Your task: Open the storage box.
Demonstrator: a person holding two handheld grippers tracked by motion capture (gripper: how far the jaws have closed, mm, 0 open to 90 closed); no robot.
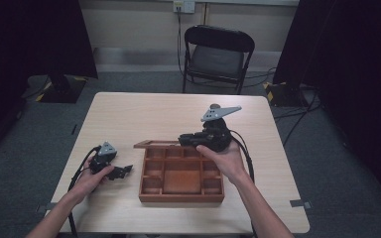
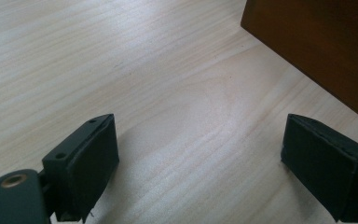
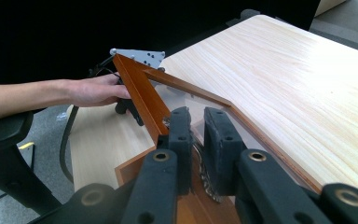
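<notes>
the right hand-held gripper is clamped on the box's raised lid; the left hand-held gripper gapes wide, empty.

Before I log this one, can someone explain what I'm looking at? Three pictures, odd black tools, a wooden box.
A person sits at a table with a hand-held two-jaw gripper in each hand. The high view looks down from above; the other two come from cameras riding on each gripper. On the table lies a wooden compartment box. The right gripper has its jaws shut on the edge of the box's framed clear lid, holding it raised. The left gripper rests open beside the box, holding nothing.
</notes>
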